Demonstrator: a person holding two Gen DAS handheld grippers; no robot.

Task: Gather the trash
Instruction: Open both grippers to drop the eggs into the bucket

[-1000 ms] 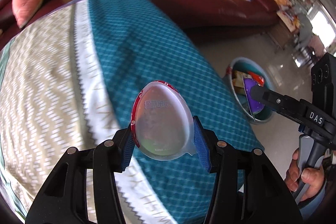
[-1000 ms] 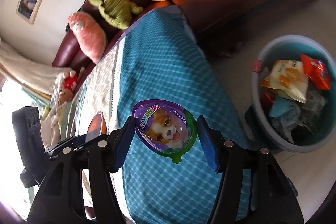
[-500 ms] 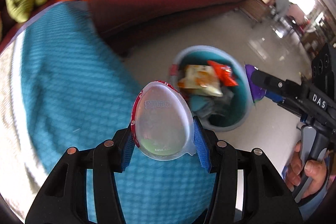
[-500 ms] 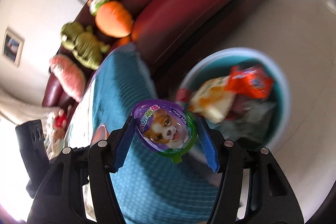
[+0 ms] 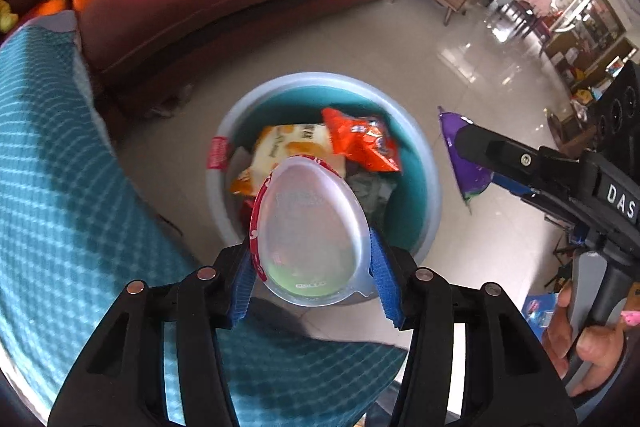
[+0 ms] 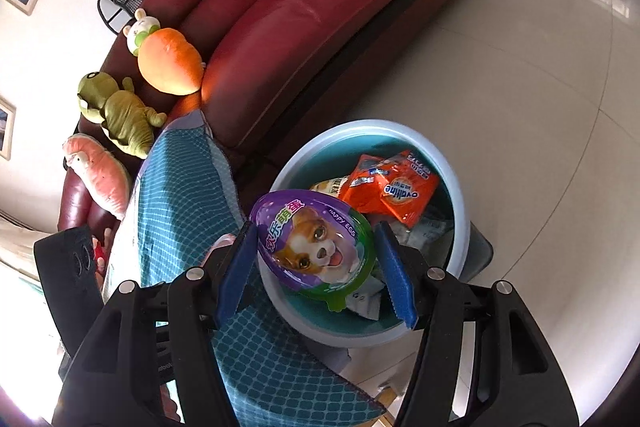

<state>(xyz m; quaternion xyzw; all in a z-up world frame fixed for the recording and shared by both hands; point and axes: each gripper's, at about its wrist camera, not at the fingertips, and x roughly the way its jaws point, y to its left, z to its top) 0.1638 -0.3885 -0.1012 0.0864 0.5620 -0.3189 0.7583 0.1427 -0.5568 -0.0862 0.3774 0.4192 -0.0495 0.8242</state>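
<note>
My left hand-held gripper (image 5: 312, 275), jaws just easing apart, barely grasps the clear egg shell (image 5: 308, 231); right (image 6: 316, 267) clenches the purple egg (image 6: 316, 239). Both hang over the bin's (image 6: 456, 187) near rim, so either could bounce onto the floor.

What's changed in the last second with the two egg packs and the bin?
Both grippers swung off the teal tablecloth toward the trash bin, which now sits under them. The left gripper has just been opening around its clear egg shell, still between the pads. The right gripper keeps the purple egg pack.
</note>
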